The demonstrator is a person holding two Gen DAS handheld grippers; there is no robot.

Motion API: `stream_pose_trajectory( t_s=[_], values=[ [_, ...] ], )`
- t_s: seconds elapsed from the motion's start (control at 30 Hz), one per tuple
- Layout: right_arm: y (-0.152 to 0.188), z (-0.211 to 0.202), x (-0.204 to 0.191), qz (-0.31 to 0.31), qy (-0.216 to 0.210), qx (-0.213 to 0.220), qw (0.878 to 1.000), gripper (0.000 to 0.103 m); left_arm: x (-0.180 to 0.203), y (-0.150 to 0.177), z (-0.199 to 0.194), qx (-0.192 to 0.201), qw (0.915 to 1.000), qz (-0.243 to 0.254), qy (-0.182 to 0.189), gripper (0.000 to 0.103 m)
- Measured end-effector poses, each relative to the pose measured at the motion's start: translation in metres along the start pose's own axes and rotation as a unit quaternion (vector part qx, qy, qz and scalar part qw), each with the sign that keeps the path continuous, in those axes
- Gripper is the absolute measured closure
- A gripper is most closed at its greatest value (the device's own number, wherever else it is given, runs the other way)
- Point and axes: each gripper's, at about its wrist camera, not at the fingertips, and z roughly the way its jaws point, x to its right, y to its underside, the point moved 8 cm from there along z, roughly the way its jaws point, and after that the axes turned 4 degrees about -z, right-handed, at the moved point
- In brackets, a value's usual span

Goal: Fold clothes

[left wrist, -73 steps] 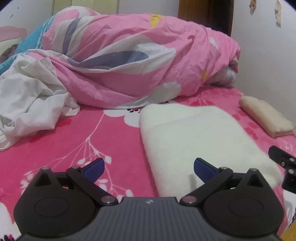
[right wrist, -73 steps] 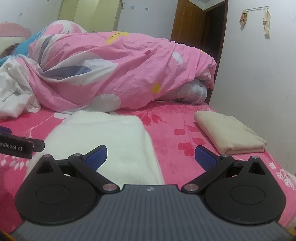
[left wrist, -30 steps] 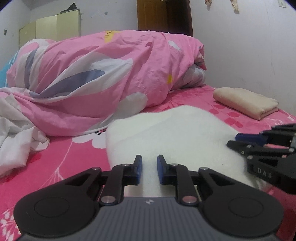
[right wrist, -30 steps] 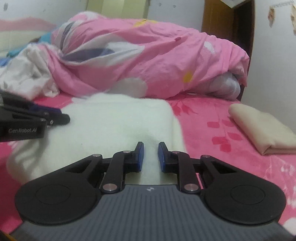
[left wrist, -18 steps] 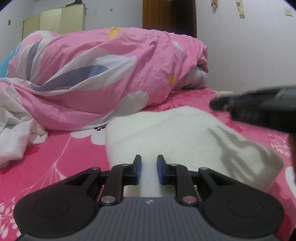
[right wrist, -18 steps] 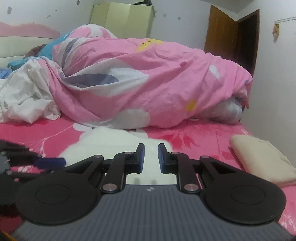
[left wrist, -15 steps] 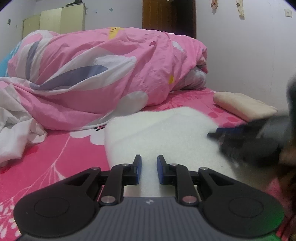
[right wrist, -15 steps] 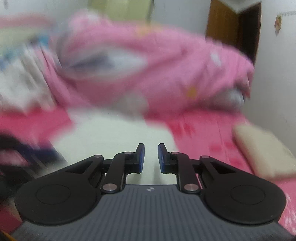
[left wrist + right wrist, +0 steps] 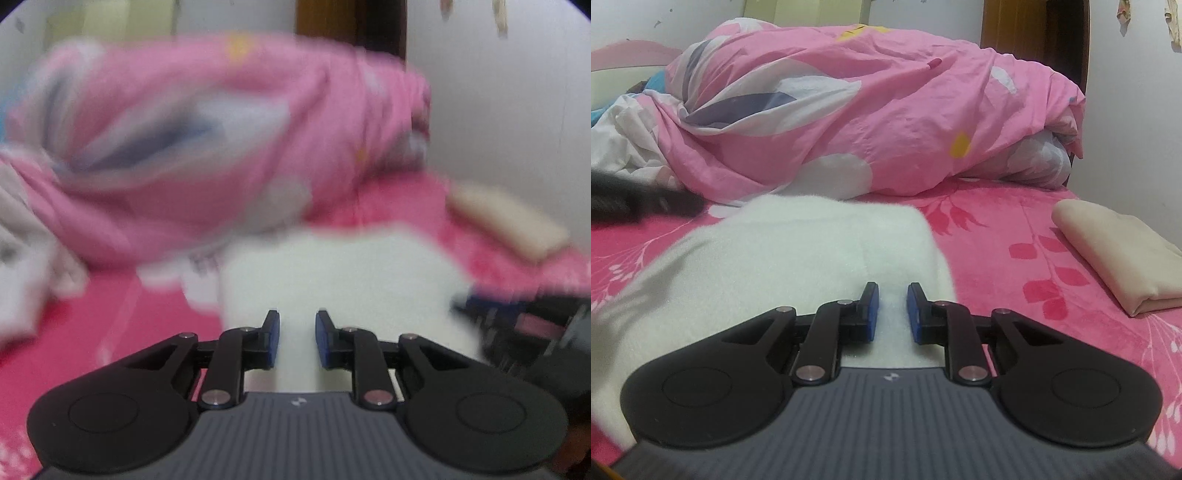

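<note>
We see the folded white fleece garment (image 9: 798, 251) lying on the pink floral bedsheet (image 9: 1004, 236) — both the left gripper (image 9: 297, 334) and right gripper (image 9: 893, 312) pinch its near edge, the beige folded cloth (image 9: 1115, 251) well apart.

We see a bed spread with a deep pink floral blanket (image 9: 997, 251). Directly on it lies a fluffy white garment (image 9: 798, 251), folded into a broad pad near the front. To its right, well apart from it and near the bed's edge, rests a folded beige cloth (image 9: 1115, 254). A bunched pink flowered duvet (image 9: 879, 110) is heaped across the far side, and a crumpled white sheet (image 9: 624, 147) lies at the far left, touching the duvet.
</note>
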Motion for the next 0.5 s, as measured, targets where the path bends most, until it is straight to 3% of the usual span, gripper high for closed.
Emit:
stream_pose_trajectory(
  t_s=[0.2,0.4,0.5],
  values=[
    [-0.002,0.001,0.002,-0.003,-0.005,-0.007,1.0,0.087,0.004,0.006,0.0,0.024,0.9995,0.016,-0.011,0.082],
    [-0.027,-0.002,0.0,-0.023,-0.007,-0.058,0.998,0.084,0.003,0.008,-0.001,0.029,0.9995,0.011,-0.01,0.082],
    [-0.051,-0.006,-0.002,-0.025,-0.014,-0.04,0.999,0.084,0.002,0.007,-0.001,0.028,0.9995,0.009,-0.008,0.082]
  ],
)
